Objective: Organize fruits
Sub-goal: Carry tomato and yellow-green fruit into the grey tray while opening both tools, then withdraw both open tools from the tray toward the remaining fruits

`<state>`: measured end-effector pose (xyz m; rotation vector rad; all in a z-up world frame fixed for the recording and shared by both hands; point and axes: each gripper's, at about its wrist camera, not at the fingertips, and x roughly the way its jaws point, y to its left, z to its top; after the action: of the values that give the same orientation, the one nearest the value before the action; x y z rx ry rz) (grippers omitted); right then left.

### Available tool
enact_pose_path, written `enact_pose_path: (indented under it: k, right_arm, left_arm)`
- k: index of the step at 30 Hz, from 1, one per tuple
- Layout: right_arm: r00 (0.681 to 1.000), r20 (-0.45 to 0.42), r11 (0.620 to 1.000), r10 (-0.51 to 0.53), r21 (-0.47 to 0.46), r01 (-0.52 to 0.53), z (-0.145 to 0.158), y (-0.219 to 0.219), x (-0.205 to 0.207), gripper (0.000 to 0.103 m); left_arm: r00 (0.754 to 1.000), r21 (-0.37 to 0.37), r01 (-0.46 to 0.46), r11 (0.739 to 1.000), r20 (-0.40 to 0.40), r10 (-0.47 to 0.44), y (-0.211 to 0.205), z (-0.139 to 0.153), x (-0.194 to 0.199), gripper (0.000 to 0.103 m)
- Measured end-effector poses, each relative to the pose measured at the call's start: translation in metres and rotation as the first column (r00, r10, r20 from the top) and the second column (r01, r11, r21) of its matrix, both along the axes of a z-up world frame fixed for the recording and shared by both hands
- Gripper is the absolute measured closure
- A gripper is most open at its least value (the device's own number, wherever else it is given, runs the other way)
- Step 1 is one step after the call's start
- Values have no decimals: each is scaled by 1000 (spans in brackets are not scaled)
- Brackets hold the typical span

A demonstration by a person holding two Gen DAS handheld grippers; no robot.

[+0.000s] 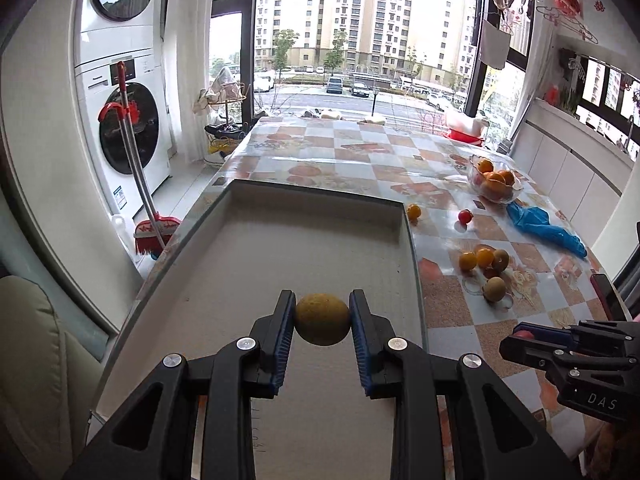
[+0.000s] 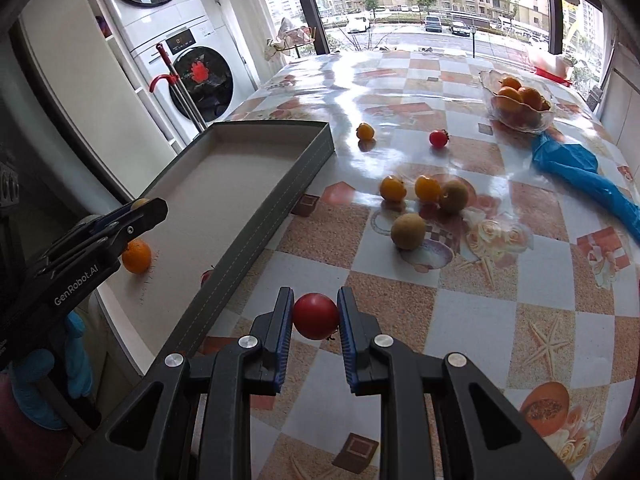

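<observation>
- Clamping a tan round fruit (image 1: 322,319) between its blue pads, the left gripper (image 1: 322,322) hangs over the shallow tray (image 1: 256,196); its side reads "GenRobot.AI".
- Right gripper (image 2: 315,317), marked "DAS", is closed on a red tomato (image 2: 315,316) above the checked tablecloth (image 2: 480,320), just beside the tray.
- An orange (image 2: 136,256) lies in the tray.
- More fruit sits loose nearby and in a glass bowl (image 2: 520,120).

Red tomato (image 2: 315,316) between right hand-held gripper (image 2: 314,322) pads, above checkered tablecloth (image 2: 480,312).
</observation>
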<state>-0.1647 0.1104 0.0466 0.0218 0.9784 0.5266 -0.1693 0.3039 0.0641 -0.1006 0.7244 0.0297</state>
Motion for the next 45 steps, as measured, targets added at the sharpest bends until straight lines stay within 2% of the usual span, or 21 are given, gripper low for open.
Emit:
enact_pose_path:
  k: [10, 14, 22, 24, 25, 26, 27, 28, 30, 31, 33, 36, 40, 42, 45]
  right_arm:
    - [989, 13, 988, 148, -35, -148, 7, 87, 20, 79]
    - [986, -4, 985, 168, -47, -168, -1, 103, 26, 79]
    - [983, -23, 980, 181, -79, -182, -7, 114, 30, 78]
    - [985, -12, 980, 171, -101, -171, -5, 114, 31, 73]
    - [986, -5, 981, 167, -102, -166, -4, 111, 31, 72]
    - [987, -6, 982, 162, -96, -162, -3, 108, 32, 71]
    - [989, -6, 985, 151, -89, -151, -1, 104, 35, 61]
    - [990, 0, 986, 138, -90, -137, 1, 100, 36, 44]
    - [991, 11, 989, 135, -59, -134, 6, 93, 37, 28]
    - [993, 21, 991, 117, -64, -116, 9, 89, 36, 16]
    - [995, 55, 994, 87, -78, -82, 14, 81, 34, 13]
    - [996, 81, 996, 46, -86, -39, 17, 60, 29, 11]
    - [996, 59, 996, -63, -64, 67, 10, 13, 28, 11]
    - [990, 54, 987, -133, -85, 137, 3, -16, 29, 11]
    - [971, 45, 961, -237, -139, 241, -12, -59, 28, 11]
  left_arm:
    - [997, 5, -72, 997, -5, 72, 38, -10, 11, 74]
    - [996, -9, -84, 996, -20, 84, 45, -18, 15, 74]
    - [997, 18, -76, 997, -31, 77, 43, -28, 17, 73]
    - [995, 36, -97, 995, -28, 98, 43, -28, 17, 43]
    - [991, 53, -133, 990, -17, 134, 44, -27, 15, 34]
    - [987, 58, -162, 985, -1, 162, 48, -26, 13, 19]
    - [985, 47, -173, 984, 14, 173, 51, -25, 11, 16]
    - [985, 22, -173, 985, 23, 172, 54, -24, 9, 16]
    - [984, -14, -176, 984, 17, 176, 58, -22, 8, 16]
    - [984, -15, -175, 984, 8, 176, 57, -22, 8, 16]
    - [988, -15, -153, 988, -6, 153, 52, -22, 8, 16]
    - [997, -52, -78, 996, -20, 77, 38, -20, 5, 16]
    - [1000, -19, -19, 1000, 13, 19, 9, -12, -1, 16]
    - [1000, -11, 16, 1000, 22, -15, -7, -9, -3, 16]
    - [993, -52, 119, 992, 9, -119, -36, -6, -4, 16]
